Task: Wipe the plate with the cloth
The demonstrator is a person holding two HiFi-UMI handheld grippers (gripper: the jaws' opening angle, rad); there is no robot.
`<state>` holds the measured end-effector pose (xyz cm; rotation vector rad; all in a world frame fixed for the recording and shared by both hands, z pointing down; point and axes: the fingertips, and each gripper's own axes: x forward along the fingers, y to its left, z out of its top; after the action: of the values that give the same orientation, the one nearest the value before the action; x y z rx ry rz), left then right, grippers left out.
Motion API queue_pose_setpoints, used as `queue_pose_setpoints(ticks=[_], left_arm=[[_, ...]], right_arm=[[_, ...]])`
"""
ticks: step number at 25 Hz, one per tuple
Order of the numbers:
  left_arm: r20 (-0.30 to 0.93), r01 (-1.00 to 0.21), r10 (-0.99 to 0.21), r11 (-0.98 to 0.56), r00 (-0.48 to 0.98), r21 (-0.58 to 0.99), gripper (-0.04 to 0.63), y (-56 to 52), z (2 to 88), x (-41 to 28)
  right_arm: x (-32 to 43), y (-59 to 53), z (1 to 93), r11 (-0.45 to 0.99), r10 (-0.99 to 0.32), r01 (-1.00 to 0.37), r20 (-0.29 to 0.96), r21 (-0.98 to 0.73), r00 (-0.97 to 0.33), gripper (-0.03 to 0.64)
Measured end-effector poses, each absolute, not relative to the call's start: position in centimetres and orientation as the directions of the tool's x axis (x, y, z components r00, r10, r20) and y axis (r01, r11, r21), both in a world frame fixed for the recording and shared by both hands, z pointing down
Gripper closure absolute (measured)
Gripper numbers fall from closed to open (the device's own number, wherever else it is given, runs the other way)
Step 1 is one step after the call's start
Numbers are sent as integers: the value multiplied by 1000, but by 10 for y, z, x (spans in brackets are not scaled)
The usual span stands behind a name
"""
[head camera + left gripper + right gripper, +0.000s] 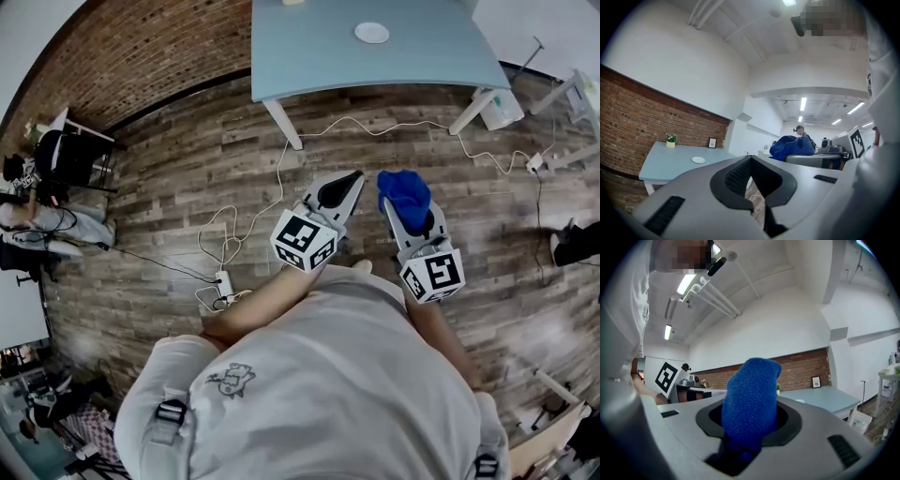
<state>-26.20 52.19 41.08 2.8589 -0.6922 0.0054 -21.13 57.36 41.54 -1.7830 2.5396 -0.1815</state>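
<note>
A small white plate (371, 33) lies on the pale blue table (309, 52) far ahead of me; the left gripper view also shows the plate (698, 160) on that table (665, 161). My right gripper (410, 208) is shut on a blue cloth (404, 191), which bulges out of its jaws (752, 401). My left gripper (339, 187) is shut with nothing in it, its tips meeting in the left gripper view (751, 161). Both grippers point level, side by side over the wooden floor, well short of the table. The cloth (791, 146) shows beside the left gripper.
White cables (246, 223) and a power strip (223, 282) trail over the wooden floor between me and the table. A small plant pot (671, 140) and a picture frame (712, 143) stand at the table's far side by the brick wall. A seated person (37, 220) is at the left.
</note>
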Motion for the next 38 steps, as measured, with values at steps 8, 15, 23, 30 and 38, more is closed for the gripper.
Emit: queue_pose_setpoints(ticks=[8,15,23,30,38], left_arm=[[68,-439,-435,-877,898,197,589,510,420,-230],[66,-410,-406,-886,912,218,589,480,426,-207],[67,-363,-357,-903,932,230,589,410,423,-183],[65,-321,-315,-913,947,253,589,328,415,-178],[43,-285,-284,-922,958,263,589,244,406,-189]], right_arm=[[-187,563,432,331,-937,-923,52,-195,-346,477],[-169,536,431,320,-942,-934,49,-160,-331,477],[-149,468,434,265,-957,-947,73,-184,-282,477],[-147,384,426,244,-961,-952,86,-186,-263,477],[-161,297,418,250,-960,-953,81,-174,-266,477]])
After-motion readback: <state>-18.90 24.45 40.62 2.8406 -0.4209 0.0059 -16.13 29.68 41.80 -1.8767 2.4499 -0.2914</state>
